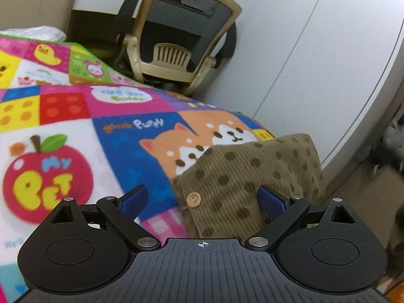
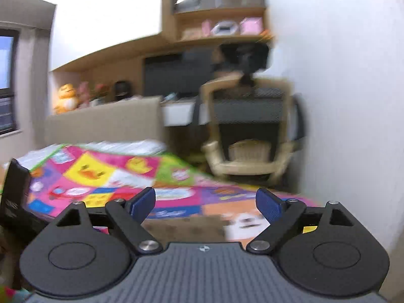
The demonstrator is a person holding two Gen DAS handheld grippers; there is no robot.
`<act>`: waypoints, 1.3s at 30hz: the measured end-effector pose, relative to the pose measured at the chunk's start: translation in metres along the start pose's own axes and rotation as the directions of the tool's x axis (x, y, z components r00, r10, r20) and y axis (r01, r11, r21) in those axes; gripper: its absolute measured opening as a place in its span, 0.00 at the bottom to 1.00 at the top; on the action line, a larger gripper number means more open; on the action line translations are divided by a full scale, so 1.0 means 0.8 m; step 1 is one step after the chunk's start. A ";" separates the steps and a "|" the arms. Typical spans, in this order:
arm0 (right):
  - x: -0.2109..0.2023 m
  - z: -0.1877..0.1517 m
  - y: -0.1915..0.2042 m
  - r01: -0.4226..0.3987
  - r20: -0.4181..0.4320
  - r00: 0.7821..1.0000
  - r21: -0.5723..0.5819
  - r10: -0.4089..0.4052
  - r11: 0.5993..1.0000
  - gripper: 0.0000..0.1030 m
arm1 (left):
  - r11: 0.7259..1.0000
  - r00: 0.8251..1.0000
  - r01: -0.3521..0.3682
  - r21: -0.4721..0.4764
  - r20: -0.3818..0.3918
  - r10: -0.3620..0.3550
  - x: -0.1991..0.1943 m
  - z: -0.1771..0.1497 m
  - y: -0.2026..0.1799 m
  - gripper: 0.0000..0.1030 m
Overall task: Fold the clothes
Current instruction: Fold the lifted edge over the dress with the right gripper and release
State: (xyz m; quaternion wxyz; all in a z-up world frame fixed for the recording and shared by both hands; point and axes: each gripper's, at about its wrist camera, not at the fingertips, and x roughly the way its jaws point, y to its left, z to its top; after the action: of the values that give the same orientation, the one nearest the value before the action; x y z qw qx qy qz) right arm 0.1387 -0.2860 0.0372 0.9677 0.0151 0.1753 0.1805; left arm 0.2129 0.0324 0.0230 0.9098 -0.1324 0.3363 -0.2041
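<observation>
While both pairs of tongs stand apart and empty, I am between folds. My left tongs [image 1: 203,199] hover over the brown dotted garment [image 1: 242,176], bunched at the edge of the patchwork blanket [image 1: 75,116]; my right tongs [image 2: 205,203] must next find its free edge.

Each camera sits behind its own jaws and looks forward along them. The left view tilts down, close over the blanket [image 1: 75,116], with a brown garment [image 1: 242,174] between the jaws. The right view looks more level, blurred. Both share the blanket and the chair [image 2: 250,126] beyond.
</observation>
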 end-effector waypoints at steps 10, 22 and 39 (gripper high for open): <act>0.130 -0.067 -0.028 0.087 -0.329 0.942 0.031 -0.072 0.996 0.71 | 0.995 0.992 -0.082 0.049 -0.087 0.086 0.050 -0.004 0.007 0.97; 0.011 -0.126 0.040 -0.072 -0.303 0.950 0.009 0.071 0.997 0.78 | 0.987 0.990 -0.142 0.076 -0.003 0.143 0.047 0.029 0.016 0.97; 0.020 -0.128 0.055 -0.023 -0.305 0.952 -0.063 0.003 0.998 0.91 | 0.999 0.999 -0.043 0.029 -0.009 0.044 0.002 0.001 0.021 0.97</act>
State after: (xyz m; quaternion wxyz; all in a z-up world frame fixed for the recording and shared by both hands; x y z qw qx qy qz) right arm 0.1019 -0.2428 -0.0602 0.9278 -0.0436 0.3165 0.1926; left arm 0.2194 0.0463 0.0166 0.9142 -0.1108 0.3405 -0.1898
